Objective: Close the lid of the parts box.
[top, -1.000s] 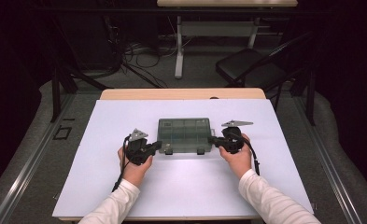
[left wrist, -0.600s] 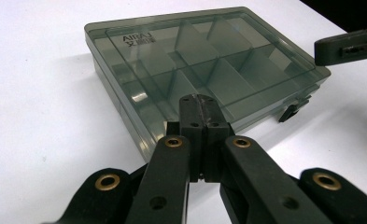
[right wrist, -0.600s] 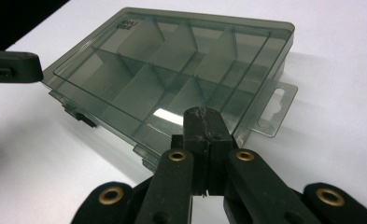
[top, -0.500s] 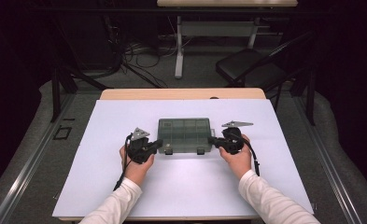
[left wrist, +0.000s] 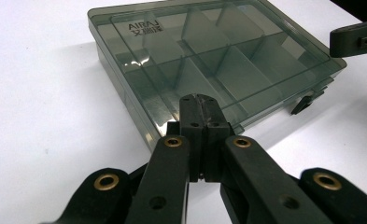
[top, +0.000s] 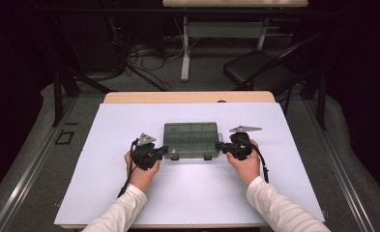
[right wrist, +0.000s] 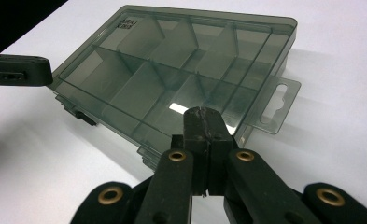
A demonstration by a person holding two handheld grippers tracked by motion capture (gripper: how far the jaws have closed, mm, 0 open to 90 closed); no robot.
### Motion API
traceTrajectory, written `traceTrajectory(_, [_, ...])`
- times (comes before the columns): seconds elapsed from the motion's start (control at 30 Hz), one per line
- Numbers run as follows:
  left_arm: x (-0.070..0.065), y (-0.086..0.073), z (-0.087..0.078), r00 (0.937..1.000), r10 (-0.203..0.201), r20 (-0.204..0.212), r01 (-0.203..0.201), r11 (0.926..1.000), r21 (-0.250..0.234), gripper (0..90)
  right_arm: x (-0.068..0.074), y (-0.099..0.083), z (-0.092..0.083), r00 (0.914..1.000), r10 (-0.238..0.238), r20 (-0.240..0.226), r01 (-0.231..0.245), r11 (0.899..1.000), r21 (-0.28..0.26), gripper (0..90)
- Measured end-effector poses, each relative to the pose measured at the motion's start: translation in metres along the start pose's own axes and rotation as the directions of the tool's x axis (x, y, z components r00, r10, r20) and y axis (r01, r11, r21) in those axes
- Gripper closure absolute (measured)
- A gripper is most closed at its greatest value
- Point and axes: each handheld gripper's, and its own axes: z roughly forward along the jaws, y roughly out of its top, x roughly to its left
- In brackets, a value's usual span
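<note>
The closed compartment box [top: 191, 140] lies flat mid-worktop, its long axis parallel to the near edge, directly between the left tool [top: 162, 151] and right tool [top: 219, 146], each with jaws pressed together, empty, at one short end, equally near.

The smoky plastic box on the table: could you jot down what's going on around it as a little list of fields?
box: smoky clear compartment box, lid closed, flat on the white table sheet
contents: compartments look empty
latches: two dark clips on the edge nearest the person
hang tab: on the box's right end
left gripper: jaws shut, at the box's left end
right gripper: jaws shut, at the box's right end
</note>
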Motion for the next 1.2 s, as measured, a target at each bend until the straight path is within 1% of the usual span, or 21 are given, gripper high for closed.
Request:
traceTrajectory(0.07, [0.0, 0.0, -0.001, 0.9999, -0.008, -0.006, 0.008, 0.9999, -0.009, 89.7, 0.0, 0.0, 0.0, 1.0, -0.004, -0.001, 0.004, 1.0, -0.002, 87.6])
traceTrajectory(0.1, [0.001, 0.0, -0.002, 1.0, -0.006, -0.002, 0.006, 0.9999, -0.008, 88.8, 0.001, 0.0, -0.001, 1.0, -0.004, 0.001, 0.004, 1.0, -0.006, 86.7])
traceTrajectory(0.2, [0.002, 0.0, -0.005, 0.9999, -0.016, 0.001, 0.016, 0.9998, -0.01, 84.0, 0.001, 0.001, -0.003, 0.9999, -0.011, 0.007, 0.011, 1.0, -0.013, 81.3])
traceTrajectory(0.23, [0.003, 0.0, -0.006, 0.9997, -0.023, -0.005, 0.023, 0.9996, -0.017, 82.1, 0.001, 0.001, -0.003, 0.9999, -0.014, 0.007, 0.014, 1.0, -0.017, 79.8])
traceTrajectory(0.27, [0.004, 0.001, -0.007, 0.9996, -0.027, -0.004, 0.027, 0.9995, -0.016, 79.8, 0.001, 0.001, -0.004, 0.9999, -0.011, 0.003, 0.011, 1.0, -0.019, 77.2])
traceTrajectory(0.3, [0.005, 0.001, -0.007, 0.9998, -0.019, -0.009, 0.018, 0.9996, -0.02, 77.5, 0.0, 0.002, -0.005, 0.9999, -0.014, 0.002, 0.014, 1.0, -0.018, 73.7])
traceTrajectory(0.33, [0.006, 0.001, -0.008, 0.9998, -0.013, -0.012, 0.013, 0.9998, -0.016, 74.9, 0.0, 0.002, -0.005, 0.9995, -0.03, 0.01, 0.03, 0.999, -0.027, 68.6])
traceTrajectory(0.4, [0.009, 0.001, -0.008, 0.9997, -0.02, -0.017, 0.02, 0.9998, -0.008, 71.6, 0.0, 0.002, -0.006, 0.9986, -0.049, 0.022, 0.05, 0.998, -0.034, 63.6])
traceTrajectory(0.43, [0.01, 0.002, -0.009, 0.9997, -0.023, -0.009, 0.023, 0.9997, 0.0, 69.7, 0.001, 0.002, -0.006, 0.9986, -0.048, 0.022, 0.049, 0.998, -0.036, 61.4])
traceTrajectory(0.5, [0.011, 0.002, -0.009, 0.9996, -0.027, -0.012, 0.027, 0.9996, -0.004, 65.4, 0.002, 0.002, -0.007, 0.9973, -0.062, 0.038, 0.064, 0.997, -0.047, 55.4])
traceTrajectory(0.53, [0.012, 0.002, -0.01, 0.9996, -0.026, -0.007, 0.026, 0.9996, -0.005, 63.4, 0.003, 0.002, -0.008, 0.9968, -0.068, 0.044, 0.07, 0.996, -0.052, 53.8])
traceTrajectory(0.63, [0.014, 0.002, -0.011, 0.9998, -0.01, -0.015, 0.009, 0.9998, -0.019, 54.5, 0.004, 0.002, -0.008, 0.9961, -0.074, 0.048, 0.077, 0.995, -0.056, 49.8])
traceTrajectory(0.67, [0.015, 0.002, -0.011, 0.9999, -0.006, -0.012, 0.006, 0.9997, -0.023, 51.6, 0.004, 0.002, -0.008, 0.9956, -0.079, 0.051, 0.082, 0.995, -0.052, 48.9])
traceTrajectory(0.73, [0.016, 0.001, -0.012, 0.9999, 0.0, -0.015, 0.0, 0.9995, -0.032, 46.7, 0.004, 0.002, -0.008, 0.9943, -0.089, 0.059, 0.091, 0.995, -0.042, 48.3])
traceTrajectory(0.8, [0.017, 0.001, -0.013, 0.9997, 0.017, -0.016, -0.017, 0.9993, -0.035, 42.1, 0.004, 0.002, -0.009, 0.9946, -0.086, 0.058, 0.088, 0.995, -0.038, 48.2])
traceTrajectory(0.83, [0.017, 0.0, -0.013, 0.9994, 0.026, -0.023, -0.027, 0.9991, -0.032, 40.5, 0.004, 0.001, -0.009, 0.9947, -0.087, 0.056, 0.088, 0.996, -0.033, 47.8])
traceTrajectory(0.9, [0.018, 0.0, -0.016, 0.9993, 0.032, -0.019, -0.033, 0.9989, -0.034, 38.7, 0.004, 0.001, -0.01, 0.9934, -0.094, 0.066, 0.097, 0.995, -0.035, 44.0])
traceTrajectory(1.0, [0.019, 0.0, -0.019, 0.9979, 0.058, -0.028, -0.059, 0.9977, -0.032, 36.0, 0.004, 0.0, -0.012, 0.9911, -0.1, 0.088, 0.103, 0.994, -0.03, 38.4])
traceTrajectory(1.1, [0.021, 0.0, -0.021, 0.9973, 0.069, -0.026, -0.07, 0.9969, -0.037, 35.3, 0.002, -0.001, -0.014, 0.9907, -0.103, 0.088, 0.107, 0.993, -0.045, 35.2])
traceTrajectory(1.13, [0.023, 0.0, -0.022, 0.9969, 0.073, -0.028, -0.074, 0.9969, -0.027, 35.0, 0.001, -0.001, -0.014, 0.9902, -0.108, 0.088, 0.113, 0.992, -0.053, 34.8])
traceTrajectory(1.2, [0.025, -0.002, -0.023, 0.9976, 0.065, -0.021, -0.066, 0.9976, -0.022, 34.5, 0.0, -0.001, -0.016, 0.991, -0.107, 0.081, 0.112, 0.992, -0.061, 34.1])
